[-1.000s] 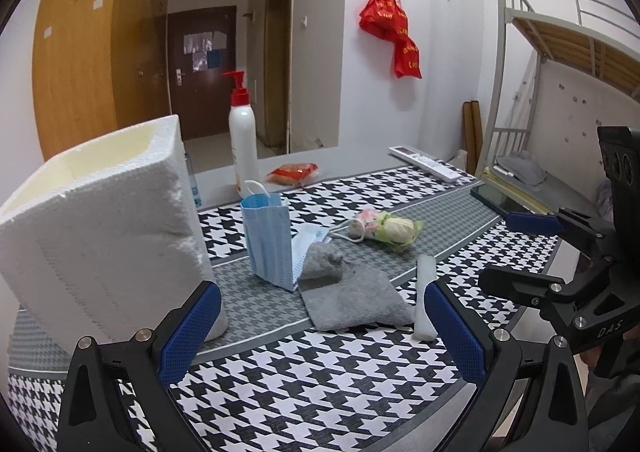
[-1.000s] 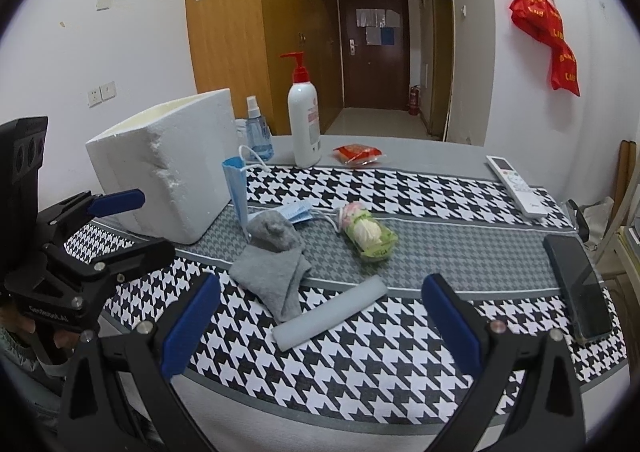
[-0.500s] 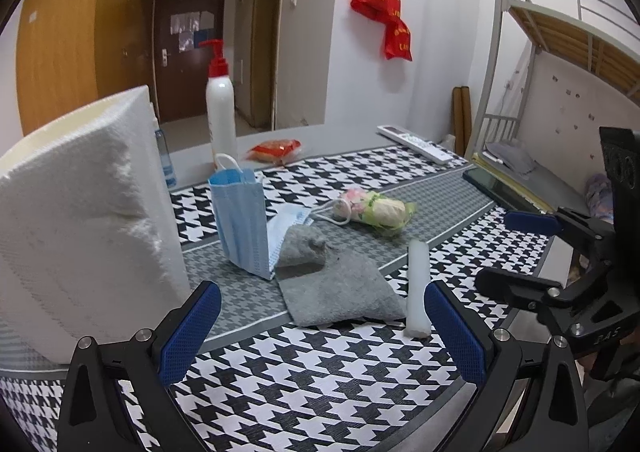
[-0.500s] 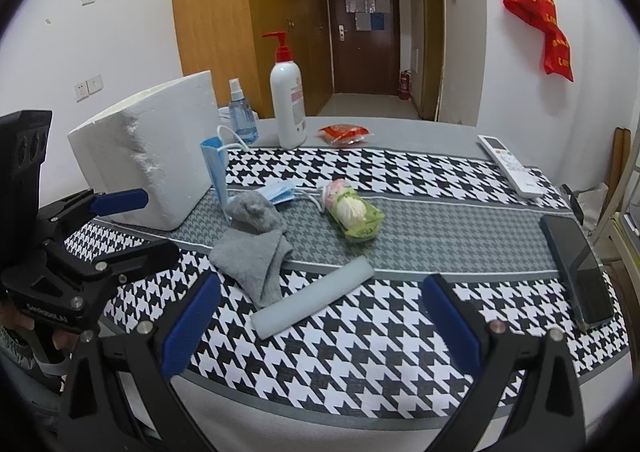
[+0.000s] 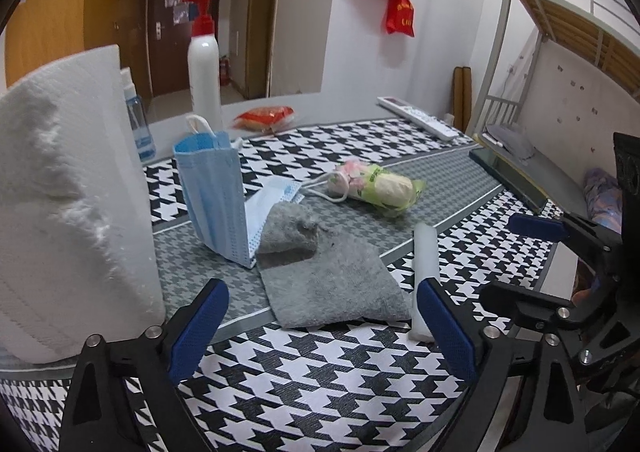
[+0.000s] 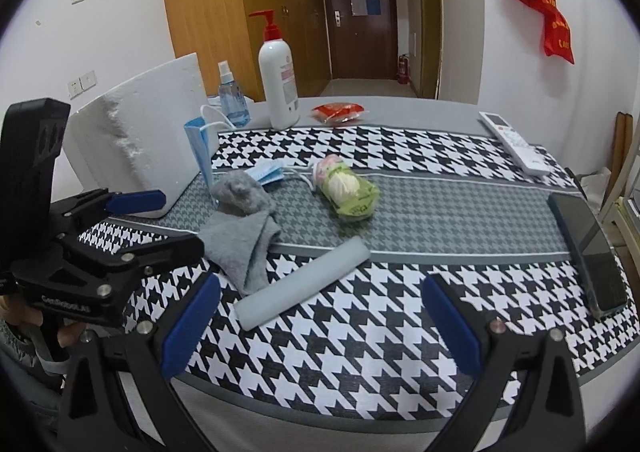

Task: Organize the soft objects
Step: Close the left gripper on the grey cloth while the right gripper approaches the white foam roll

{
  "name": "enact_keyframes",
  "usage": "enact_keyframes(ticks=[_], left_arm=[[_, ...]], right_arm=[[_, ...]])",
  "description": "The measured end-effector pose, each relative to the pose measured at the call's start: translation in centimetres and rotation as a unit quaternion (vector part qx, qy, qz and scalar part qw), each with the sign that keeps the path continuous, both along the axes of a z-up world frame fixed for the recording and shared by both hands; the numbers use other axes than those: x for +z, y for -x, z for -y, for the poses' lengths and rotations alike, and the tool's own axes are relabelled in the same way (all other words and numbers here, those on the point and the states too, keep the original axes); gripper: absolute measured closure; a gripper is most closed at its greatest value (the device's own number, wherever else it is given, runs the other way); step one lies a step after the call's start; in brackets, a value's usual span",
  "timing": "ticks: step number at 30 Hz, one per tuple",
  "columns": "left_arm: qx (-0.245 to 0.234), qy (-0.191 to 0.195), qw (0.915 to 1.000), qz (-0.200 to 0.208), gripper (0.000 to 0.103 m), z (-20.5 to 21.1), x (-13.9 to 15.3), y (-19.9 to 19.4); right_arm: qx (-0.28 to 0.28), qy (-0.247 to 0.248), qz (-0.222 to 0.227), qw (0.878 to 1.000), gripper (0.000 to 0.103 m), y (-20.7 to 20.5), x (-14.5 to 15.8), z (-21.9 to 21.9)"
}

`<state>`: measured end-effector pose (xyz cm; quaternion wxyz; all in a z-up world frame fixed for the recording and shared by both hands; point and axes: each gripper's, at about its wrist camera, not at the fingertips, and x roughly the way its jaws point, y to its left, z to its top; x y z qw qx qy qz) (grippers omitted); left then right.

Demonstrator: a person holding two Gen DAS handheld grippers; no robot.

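A grey sock (image 5: 328, 284) lies crumpled on the houndstooth tablecloth (image 5: 320, 372), with a folded blue face mask (image 5: 216, 192) standing behind it. A pale foam roll (image 5: 425, 252) lies to its right, and a green-wrapped soft bundle (image 5: 380, 188) sits further back. My left gripper (image 5: 322, 328) hangs low just before the sock; its jaws are closing and do not touch the sock ahead of them. My right gripper (image 6: 322, 328) is open near the table's front edge, with the foam roll (image 6: 304, 284) in front of it. The left gripper (image 6: 182, 222) also shows at the left of the right wrist view.
A white foam box (image 5: 68, 212) stands at the left. At the back are a pump bottle (image 6: 278, 80), a spray bottle (image 6: 230, 96), a red packet (image 6: 338, 111) and a remote (image 6: 514, 142). A dark phone (image 6: 588, 252) lies at the right edge.
My left gripper has moved forward and down toward the grey sock, and its jaws have narrowed a little. The right gripper has sunk slightly and stays open.
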<state>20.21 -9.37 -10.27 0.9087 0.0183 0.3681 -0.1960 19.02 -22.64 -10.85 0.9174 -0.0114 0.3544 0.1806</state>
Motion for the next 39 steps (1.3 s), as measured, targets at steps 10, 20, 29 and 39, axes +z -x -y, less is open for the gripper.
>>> enact_keyframes(ticks=[10, 20, 29, 39], left_arm=[[-0.001, -0.005, 0.9993, -0.037, 0.022, 0.7, -1.4, -1.5], [-0.011, -0.013, 0.9981, -0.059, 0.037, 1.3, -2.1, -2.4], [-0.018, -0.03, 0.9976, -0.06, 0.051, 1.8, -2.5, -2.8], [-0.038, -0.027, 0.998, -0.044, 0.087, 1.6, -2.4, -2.5]], right_arm=[[-0.002, -0.003, -0.01, 1.0, 0.001, -0.2, -0.4, 0.4], [-0.002, -0.002, -0.018, 1.0, 0.001, 0.0, -0.9, -0.1], [-0.002, 0.0, -0.02, 1.0, 0.001, 0.2, -1.0, -0.6], [-0.003, -0.003, -0.022, 1.0, 0.001, 0.3, -1.0, -1.0]])
